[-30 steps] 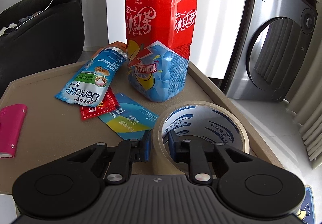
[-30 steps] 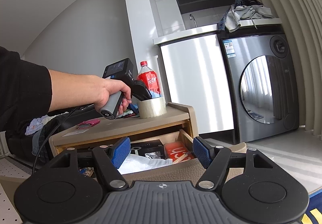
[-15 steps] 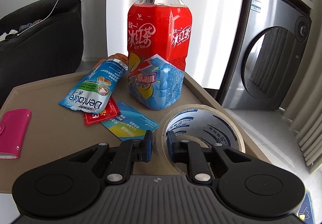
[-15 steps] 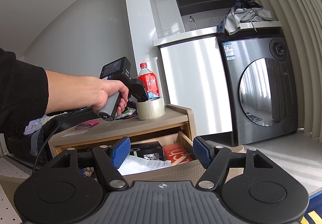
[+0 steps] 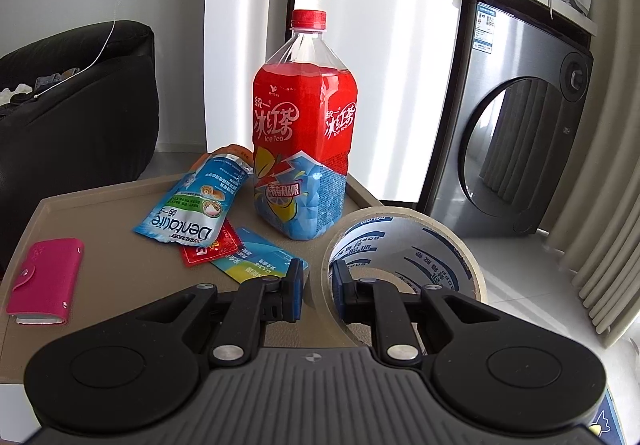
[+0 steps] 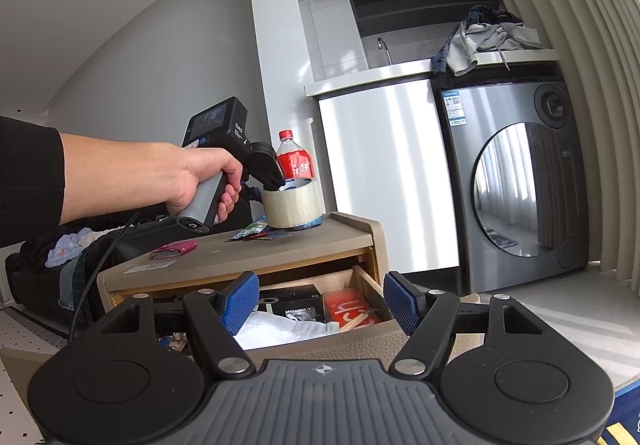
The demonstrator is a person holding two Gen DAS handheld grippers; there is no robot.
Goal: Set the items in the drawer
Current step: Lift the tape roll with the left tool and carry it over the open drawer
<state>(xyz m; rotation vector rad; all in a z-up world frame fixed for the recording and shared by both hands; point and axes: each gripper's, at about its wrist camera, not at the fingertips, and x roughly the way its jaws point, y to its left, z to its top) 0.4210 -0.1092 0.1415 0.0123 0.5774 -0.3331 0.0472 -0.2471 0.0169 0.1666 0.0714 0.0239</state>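
My left gripper (image 5: 317, 287) is shut on the wall of a beige tape roll (image 5: 404, 269), one finger inside the ring and one outside, and holds it lifted above the cabinet top (image 5: 112, 277). The right wrist view shows the tape roll (image 6: 293, 207) hanging clear of the top. My right gripper (image 6: 317, 299) is open and empty, in front of the open drawer (image 6: 362, 277), which holds a red packet (image 6: 346, 311), a black box and white plastic.
On the cabinet top stand a red ice tea bottle (image 5: 304, 137), a blue Dentalife pouch (image 5: 192, 217), a red sachet, a blue card (image 5: 256, 265) and a pink card holder (image 5: 46, 281). A washing machine (image 6: 516, 189) stands at right, a black sofa (image 5: 72, 109) at left.
My left gripper has risen and drawn back with the tape roll, lifting it off the cabinet top. The right gripper has stayed open and nearly still.
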